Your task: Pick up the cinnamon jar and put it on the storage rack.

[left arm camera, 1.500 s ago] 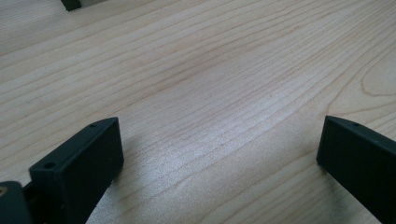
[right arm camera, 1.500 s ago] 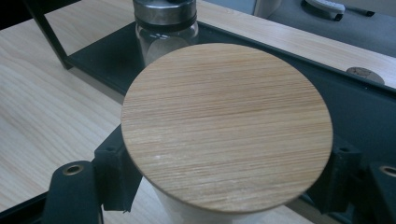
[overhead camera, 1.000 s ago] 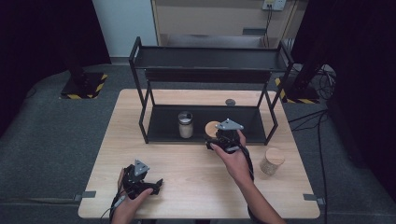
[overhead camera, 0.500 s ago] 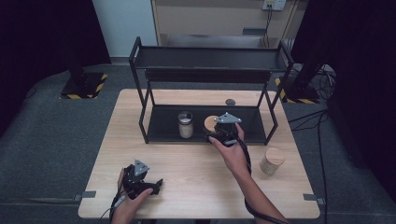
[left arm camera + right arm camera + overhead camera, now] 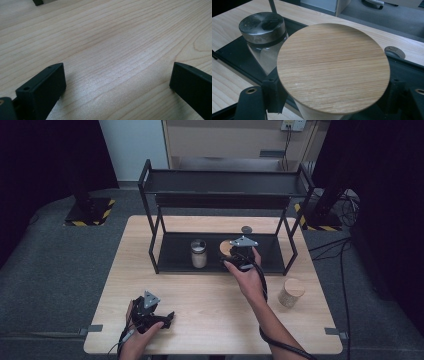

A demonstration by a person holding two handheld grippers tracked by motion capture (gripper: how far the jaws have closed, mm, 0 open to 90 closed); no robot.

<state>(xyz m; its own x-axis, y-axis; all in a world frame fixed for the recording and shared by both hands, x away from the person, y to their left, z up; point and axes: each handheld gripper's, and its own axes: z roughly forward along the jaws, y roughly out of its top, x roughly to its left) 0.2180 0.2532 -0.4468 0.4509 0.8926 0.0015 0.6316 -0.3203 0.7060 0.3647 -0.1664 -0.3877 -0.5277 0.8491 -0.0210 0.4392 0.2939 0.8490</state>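
Nearest, at the table's (image 5: 210, 320) front edge: left gripper (image 5: 161, 319) resting low on the bare wood, jaws wide apart with nothing between them. Farther in, at the front of the black rack's (image 5: 165, 254) lower shelf: right gripper (image 5: 231, 253), jaws clamped on either side of a wooden-lidded jar (image 5: 333, 74), just beside a metal-lidded glass jar (image 5: 198, 253). Off to the right on the table, well apart: another wooden-lidded jar (image 5: 291, 292); beyond the shelf, a small dark disc (image 5: 246, 229).
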